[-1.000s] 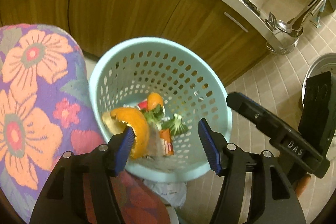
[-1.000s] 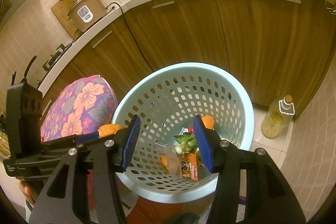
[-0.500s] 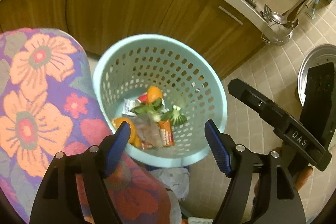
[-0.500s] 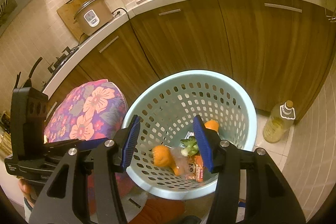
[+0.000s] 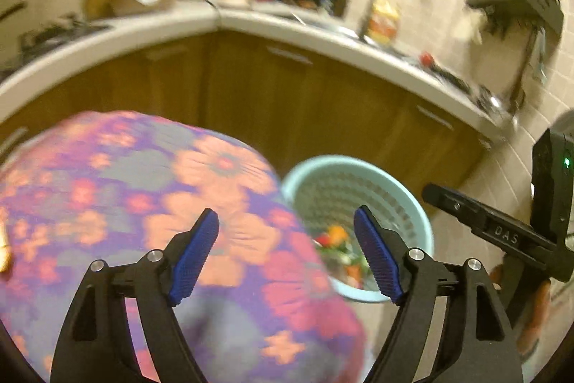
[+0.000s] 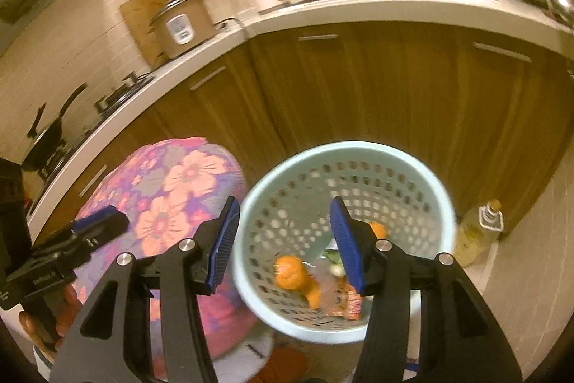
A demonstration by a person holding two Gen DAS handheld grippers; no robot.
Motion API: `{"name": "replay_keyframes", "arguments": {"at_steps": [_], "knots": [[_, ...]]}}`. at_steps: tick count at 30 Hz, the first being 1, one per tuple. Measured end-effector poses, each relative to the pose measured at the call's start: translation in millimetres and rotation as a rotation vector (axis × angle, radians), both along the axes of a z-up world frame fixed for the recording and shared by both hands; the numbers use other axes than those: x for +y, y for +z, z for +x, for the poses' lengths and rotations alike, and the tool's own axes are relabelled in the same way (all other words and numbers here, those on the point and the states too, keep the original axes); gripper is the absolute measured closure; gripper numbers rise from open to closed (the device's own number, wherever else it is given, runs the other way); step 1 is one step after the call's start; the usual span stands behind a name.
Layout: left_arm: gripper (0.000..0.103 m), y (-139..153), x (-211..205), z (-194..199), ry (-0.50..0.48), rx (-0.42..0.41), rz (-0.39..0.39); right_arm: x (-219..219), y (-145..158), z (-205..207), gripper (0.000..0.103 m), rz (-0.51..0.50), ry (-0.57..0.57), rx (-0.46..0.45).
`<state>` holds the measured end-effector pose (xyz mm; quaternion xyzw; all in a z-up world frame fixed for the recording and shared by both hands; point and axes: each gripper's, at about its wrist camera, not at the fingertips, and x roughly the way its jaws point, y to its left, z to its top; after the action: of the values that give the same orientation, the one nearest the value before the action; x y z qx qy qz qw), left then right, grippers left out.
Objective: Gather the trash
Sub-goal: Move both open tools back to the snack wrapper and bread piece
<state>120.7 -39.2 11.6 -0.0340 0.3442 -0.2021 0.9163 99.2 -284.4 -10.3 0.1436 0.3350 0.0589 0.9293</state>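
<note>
Standing upright, one basket (image 6: 412,167) opens upward with one orange peel (image 6: 292,275) and scraps inside. Left gripper (image 5: 287,253) jaws are opening, empty. Right gripper (image 6: 283,243) stands half open and holds nothing.

Empty right tool (image 6: 283,243) above pale-blue basket (image 6: 445,203) with orange peel (image 6: 290,273) inside.

A flower-patterned cushion (image 6: 172,200) sits before wooden cabinets (image 6: 376,88), a rice cooker (image 6: 181,24) on the tabletop (image 6: 358,9), an oil bottle (image 6: 479,232) on the floor.
</note>
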Motion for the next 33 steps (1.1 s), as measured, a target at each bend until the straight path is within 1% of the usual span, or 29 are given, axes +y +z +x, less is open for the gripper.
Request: {"name": "replay_keyframes", "arguments": {"at_steps": [4, 8, 11, 13, 14, 16, 21, 23, 25, 26, 28, 31, 33], "knots": [[0.027, 15, 51, -18, 0.137, -0.067, 0.001, 46, 6, 6, 0.054, -0.012, 0.089, -0.020], [0.027, 23, 100, -33, 0.253, -0.103, 0.019, 104, 10, 14, 0.054, -0.037, 0.198, -0.027], [0.027, 24, 146, -47, 0.328, -0.113, 0.004, 148, 11, 18, 0.053, -0.050, 0.274, -0.025], [0.027, 24, 176, -55, 0.370, -0.124, 0.004, 175, 12, 21, 0.046, -0.051, 0.317, -0.026], [0.027, 25, 187, -59, 0.392, -0.128, 0.011, 191, 14, 22, 0.045, -0.061, 0.340, -0.031], [0.027, 24, 217, -67, 0.456, -0.130, 0.033, 218, 16, 22, 0.045, -0.084, 0.379, -0.040], [0.027, 20, 285, -85, 0.584, -0.130, 0.033, 296, 18, 23, 0.045, -0.160, 0.491, -0.062], [0.027, 18, 311, -91, 0.643, -0.134, 0.040, 329, 15, 22, 0.045, -0.194, 0.533, -0.076], [0.027, 13, 332, -93, 0.680, -0.141, 0.050, 356, 11, 22, 0.045, -0.216, 0.569, -0.087], [0.026, 10, 339, -93, 0.682, -0.138, 0.048, 369, 8, 23, 0.045, -0.224, 0.586, -0.092], [0.026, 0, 359, -89, 0.695, -0.100, 0.041, 389, 1, 25, 0.045, -0.237, 0.608, -0.086], [0.026, -15, 376, -79, 0.703, -0.053, 0.031, 420, -15, 35, 0.045, -0.268, 0.639, -0.057], [0.026, -27, 390, -70, 0.694, -0.002, 0.006, 437, -28, 44, 0.045, -0.276, 0.657, -0.024]]}}
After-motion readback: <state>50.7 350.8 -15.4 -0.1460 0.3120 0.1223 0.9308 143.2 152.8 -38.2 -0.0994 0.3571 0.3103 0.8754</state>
